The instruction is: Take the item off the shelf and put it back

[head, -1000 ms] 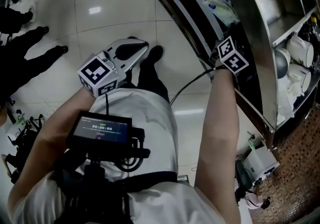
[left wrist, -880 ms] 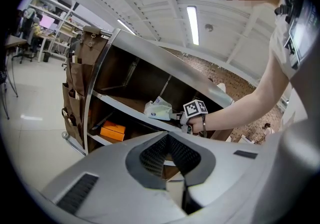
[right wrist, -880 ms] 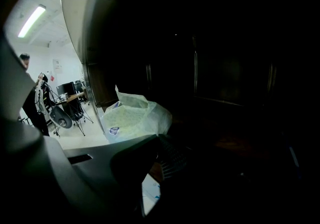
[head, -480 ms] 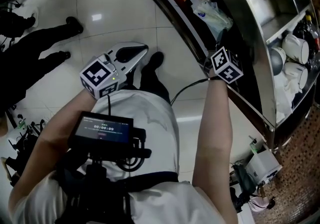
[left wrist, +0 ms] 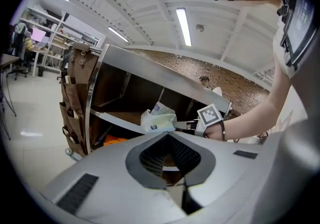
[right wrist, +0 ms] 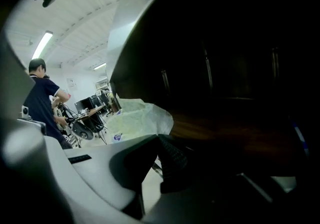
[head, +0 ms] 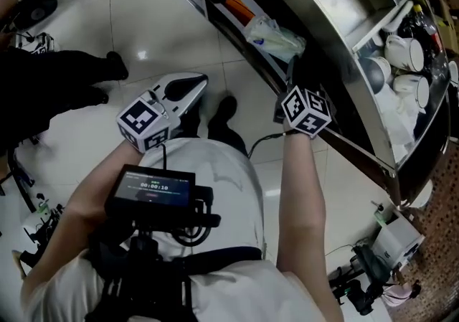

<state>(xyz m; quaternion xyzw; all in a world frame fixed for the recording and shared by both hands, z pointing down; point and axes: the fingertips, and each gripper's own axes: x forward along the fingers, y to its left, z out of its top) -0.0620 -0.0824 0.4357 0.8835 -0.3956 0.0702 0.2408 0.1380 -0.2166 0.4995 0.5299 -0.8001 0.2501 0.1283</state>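
Note:
The item is a pale crinkled plastic bag point(head: 275, 37) at the front edge of the steel shelf point(head: 337, 41); it also shows in the left gripper view as the bag point(left wrist: 159, 119) and in the right gripper view as the bag point(right wrist: 137, 120). My right gripper point(head: 290, 73) reaches into the shelf, its jaws shut with the bag's edge at their tips point(right wrist: 159, 138). From the left gripper view the right gripper point(left wrist: 187, 125) touches the bag's right side. My left gripper point(head: 195, 84) hangs over the floor in front of my body, shut and holding nothing point(left wrist: 167, 135).
White mugs point(head: 398, 51) stand in the shelf's right compartment. An orange object point(head: 237, 5) lies on a lower shelf. A brown pocket organizer point(left wrist: 75, 103) hangs on the shelf's end. A person in dark clothes point(head: 57, 77) stands at the left. A monitor point(head: 150, 188) sits on my chest rig.
The head view has swung, so the shelf and bag sit further left and lower. My right gripper stays at the bag. The person's feet at the left have shifted. The left gripper barely moved.

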